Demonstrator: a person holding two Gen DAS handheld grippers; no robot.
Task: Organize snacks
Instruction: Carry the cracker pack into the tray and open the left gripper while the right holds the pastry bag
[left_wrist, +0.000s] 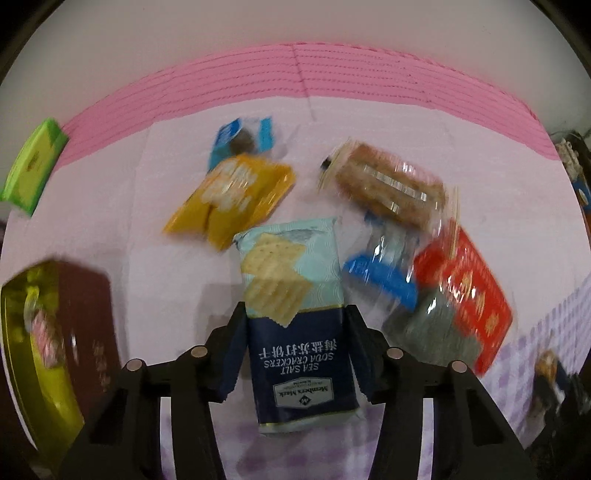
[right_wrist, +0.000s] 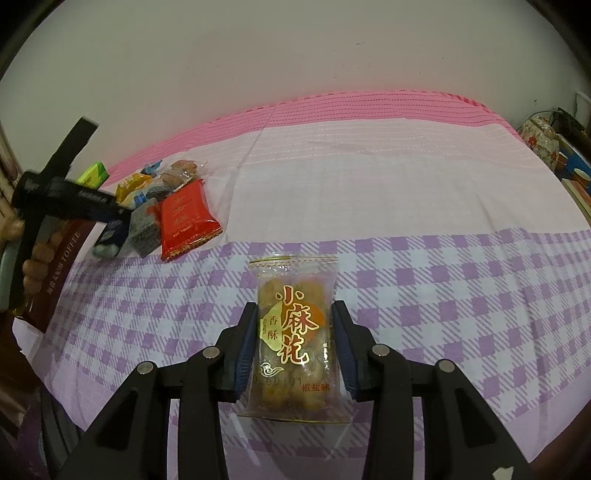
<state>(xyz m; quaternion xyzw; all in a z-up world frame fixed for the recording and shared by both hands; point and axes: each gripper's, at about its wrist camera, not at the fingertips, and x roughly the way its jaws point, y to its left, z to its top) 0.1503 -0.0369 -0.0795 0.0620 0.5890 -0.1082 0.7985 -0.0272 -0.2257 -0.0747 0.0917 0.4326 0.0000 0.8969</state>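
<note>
My left gripper (left_wrist: 295, 314) is shut on a sea salt soda cracker packet (left_wrist: 295, 325), blue and pale teal, held above the bed. Beyond it lie a yellow packet (left_wrist: 232, 195), a blue packet (left_wrist: 240, 140), a clear packet of brown biscuits (left_wrist: 391, 184), a red packet (left_wrist: 469, 288) and a blue-banded clear packet (left_wrist: 380, 277). My right gripper (right_wrist: 293, 310) is shut on a clear twisted-dough snack packet (right_wrist: 295, 332) with red and gold characters. In the right wrist view the left gripper (right_wrist: 74, 206) hangs over the snack pile, beside the red packet (right_wrist: 186, 219).
A dark red toffee tin (left_wrist: 85, 332) with a yellow-green inside stands at the left; it also shows in the right wrist view (right_wrist: 62, 266). A green packet (left_wrist: 33, 166) lies far left. The bed has pink and purple checked covers (right_wrist: 443, 295). Cups and a jar (right_wrist: 543, 140) stand at the far right.
</note>
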